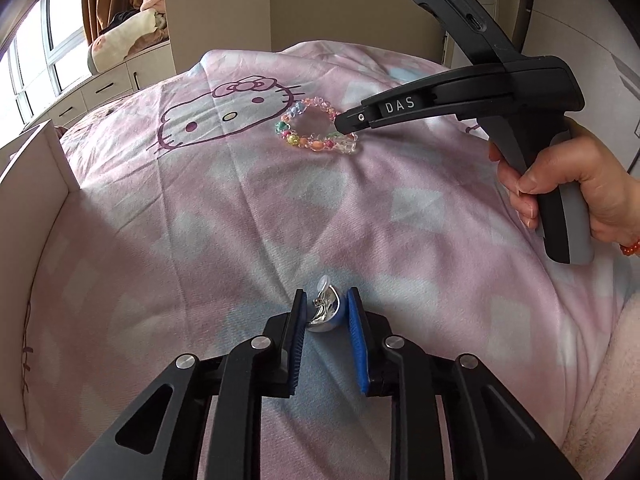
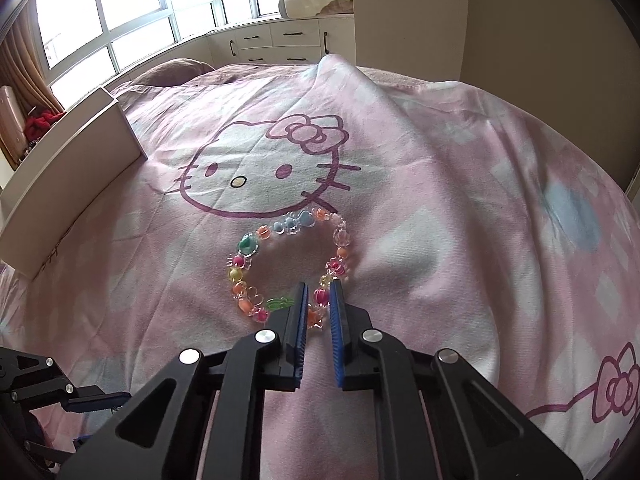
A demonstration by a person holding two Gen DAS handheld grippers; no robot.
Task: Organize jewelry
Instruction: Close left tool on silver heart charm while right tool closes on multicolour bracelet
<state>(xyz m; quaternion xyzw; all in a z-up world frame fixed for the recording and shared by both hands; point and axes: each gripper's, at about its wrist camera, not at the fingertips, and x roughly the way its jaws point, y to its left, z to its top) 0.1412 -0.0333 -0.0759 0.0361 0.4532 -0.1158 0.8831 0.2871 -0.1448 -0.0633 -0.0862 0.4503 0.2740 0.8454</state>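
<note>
- Pink bedsheet printed with a white cartoon cat face with a pink bow covers the bed; behind it are a bay window and cream drawers with dark handles
- A pale open cardboard box sits on the sheet at the left, well apart from the jewelry
- The multicoloured plastic bead bracelet lies flat in a closed ring just below the cat's chin; its beads are clear and candy-toned: orange, blue, green, yellow, pink, some flower-shaped
- The right claw has its blue-padded fingers set either side of a red striped bead on the ring's near edge; the jaws stand narrow, and whether they pinch it I cannot tell
- The left claw is clenched on a shiny silver clip-on earring with a clear pad, held above the sheet
- White letters "DAS" read on the right tool's finger; a hand grips its handle, orange beads at the wrist
</note>
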